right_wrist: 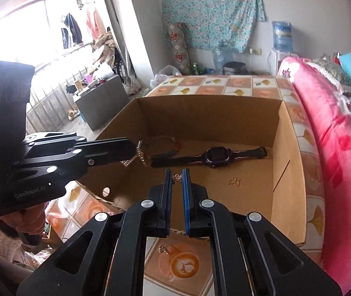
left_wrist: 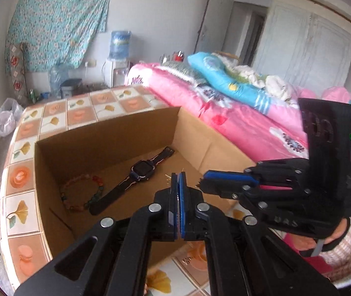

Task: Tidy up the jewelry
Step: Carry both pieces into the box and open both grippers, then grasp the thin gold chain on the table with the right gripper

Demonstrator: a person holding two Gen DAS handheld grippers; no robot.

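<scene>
An open cardboard box (left_wrist: 106,125) (right_wrist: 210,100) stands on the tiled table. On its floor lie a black watch (left_wrist: 138,170) (right_wrist: 214,156), a bead bracelet (left_wrist: 81,194) (right_wrist: 175,145) and a small gold charm (right_wrist: 234,181). My left gripper (left_wrist: 177,175) (right_wrist: 133,148) is shut on a gold dangling ornament (right_wrist: 136,159) that hangs over the box's near left edge. Just above the near rim, my right gripper (right_wrist: 176,172) (left_wrist: 203,181) is shut on a tiny gold butterfly piece (right_wrist: 176,179). Another small gold piece (right_wrist: 163,249) lies on the table in front of the box.
The table (left_wrist: 20,177) (right_wrist: 185,264) has a flower-tile cover. A bed with a pink quilt (left_wrist: 237,123) (right_wrist: 323,123) runs close along the box's right side. A person's hand in a knit sleeve (left_wrist: 340,234) holds the right gripper. A water dispenser (left_wrist: 116,71) stands by the far wall.
</scene>
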